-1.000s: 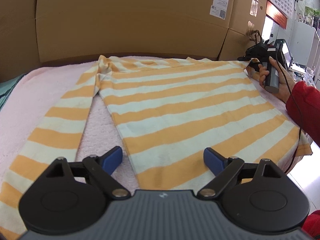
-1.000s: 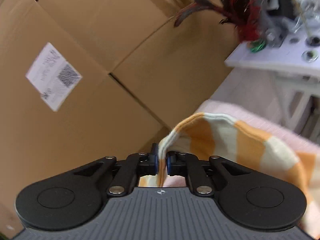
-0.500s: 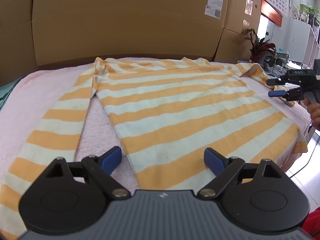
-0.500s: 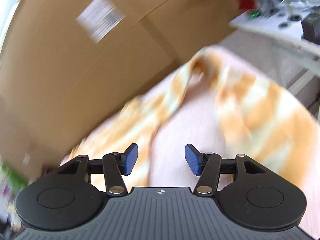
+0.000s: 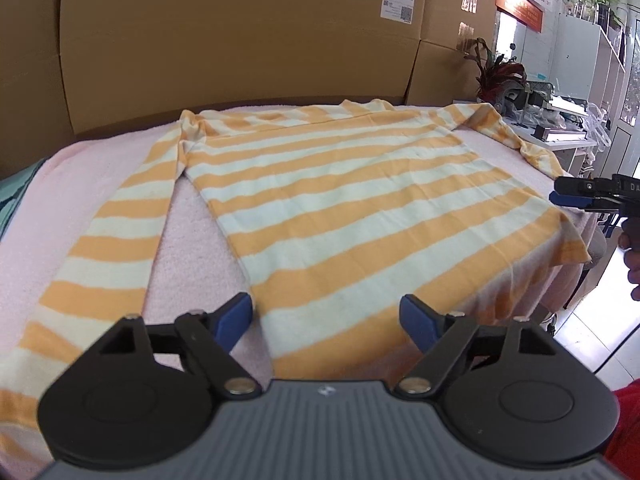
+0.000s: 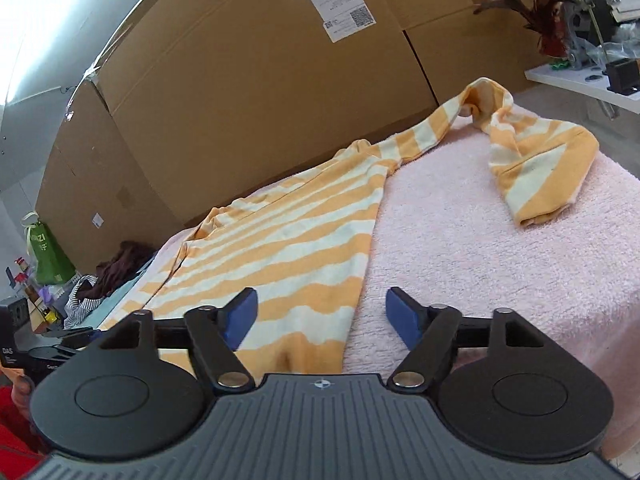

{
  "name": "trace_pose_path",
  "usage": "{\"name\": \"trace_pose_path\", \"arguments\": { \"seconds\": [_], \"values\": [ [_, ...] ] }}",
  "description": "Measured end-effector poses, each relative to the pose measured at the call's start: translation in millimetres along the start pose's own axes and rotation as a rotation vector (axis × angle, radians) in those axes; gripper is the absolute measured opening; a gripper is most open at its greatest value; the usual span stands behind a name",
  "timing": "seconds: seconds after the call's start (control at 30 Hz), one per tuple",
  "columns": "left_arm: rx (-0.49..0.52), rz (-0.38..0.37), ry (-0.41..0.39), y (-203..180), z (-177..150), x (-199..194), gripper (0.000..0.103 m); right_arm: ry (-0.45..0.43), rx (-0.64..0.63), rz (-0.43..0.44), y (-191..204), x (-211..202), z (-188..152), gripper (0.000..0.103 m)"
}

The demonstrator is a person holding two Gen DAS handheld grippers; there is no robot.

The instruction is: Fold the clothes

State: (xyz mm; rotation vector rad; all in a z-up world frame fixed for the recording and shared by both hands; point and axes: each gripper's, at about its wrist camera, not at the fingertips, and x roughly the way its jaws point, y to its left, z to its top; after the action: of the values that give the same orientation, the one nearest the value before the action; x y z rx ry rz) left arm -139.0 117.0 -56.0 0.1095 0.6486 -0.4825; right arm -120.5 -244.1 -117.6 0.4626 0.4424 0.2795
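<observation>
— Where does the folding stand?

— Barely begun, I'd say. The striped sweater lies flat on the pink towel that covers the table, front spread out, hem toward me, collar toward the cardboard boxes behind. No fold has been made in the body. One sleeve runs straight down beside the body on my left. The other sleeve is crumpled and doubled on itself near the far right corner of the towel.

— What are your grippers doing?

— My left gripper hangs over the hem's near corner. Its jaws are wide but closing a little, with the cloth's edge below the gap and nothing pinched. My right gripper is low over the sweater's right side edge; its jaws are opening and hold nothing. In the left view I can see it side-on at the right edge of the table, just off the cloth.

— So what is left?

— Nearly all of it, as I judge. The crumpled sleeve wants straightening or laying across the body, the straight sleeve has to come in too, then the body gets folded over. The hem hangs a little over the table's right edge, so I would watch that the cloth does not slide off when I pull.
</observation>
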Motion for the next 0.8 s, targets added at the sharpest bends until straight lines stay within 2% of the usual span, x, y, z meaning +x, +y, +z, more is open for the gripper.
{"name": "trace_pose_path", "arguments": {
  "seconds": [0.13, 0.17, 0.23, 0.27, 0.3, 0.37, 0.43, 0.47, 0.53, 0.67, 0.8],
  "values": [
    [0.0, 0.018, -0.02, -6.8, -19.1, -17.9, 0.076, -0.031, -0.049, -0.039, 10.6, 6.5, -5.4, 0.089],
    [-0.003, 0.03, -0.037, -8.2, -22.6, -19.9, 0.074, -0.042, -0.045, -0.047, 10.9, 7.0, -6.7, 0.085],
    [-0.011, 0.047, -0.066, -10.0, -27.1, -21.0, 0.068, -0.065, -0.004, -0.065, 6.8, 6.7, -9.8, 0.051],
    [-0.019, 0.047, -0.082, -9.6, -28.7, -20.9, 0.066, -0.065, 0.021, -0.07, 2.4, 6.6, -10.3, 0.02],
    [-0.03, 0.049, -0.099, -9.1, -29.9, -21.1, 0.061, -0.065, 0.046, -0.074, -1.9, 6.5, -10.8, 0.007],
    [-0.042, 0.062, -0.129, -8.4, -32.5, -21.6, 0.051, -0.065, 0.093, -0.081, -10.2, 5.8, -11.6, 0.005],
    [-0.027, 0.103, -0.148, -9.7, -36.2, -23.4, 0.034, -0.062, 0.112, -0.078, -14.4, 1.6, -11.3, 0.003],
    [-0.018, 0.107, -0.149, -9.7, -38.2, -25.8, 0.033, -0.063, 0.091, -0.101, -12.1, -1.3, -10.8, 0.003],
    [-0.013, 0.098, -0.146, -8.3, -42.9, -32.0, 0.033, -0.063, 0.055, -0.142, -8.0, -7.5, -10.3, 0.003],
    [-0.024, 0.066, -0.121, -3.2, -57.5, -42.3, 0.033, -0.068, 0.066, -0.147, -6.6, -25.7, -16.1, 0.005],
    [-0.007, 0.061, -0.081, -3.8, -73.6, -33.8, 0.049, -0.034, 0.119, -0.074, -12.6, -42.3, -24.5, 0.024]
  ]
}}
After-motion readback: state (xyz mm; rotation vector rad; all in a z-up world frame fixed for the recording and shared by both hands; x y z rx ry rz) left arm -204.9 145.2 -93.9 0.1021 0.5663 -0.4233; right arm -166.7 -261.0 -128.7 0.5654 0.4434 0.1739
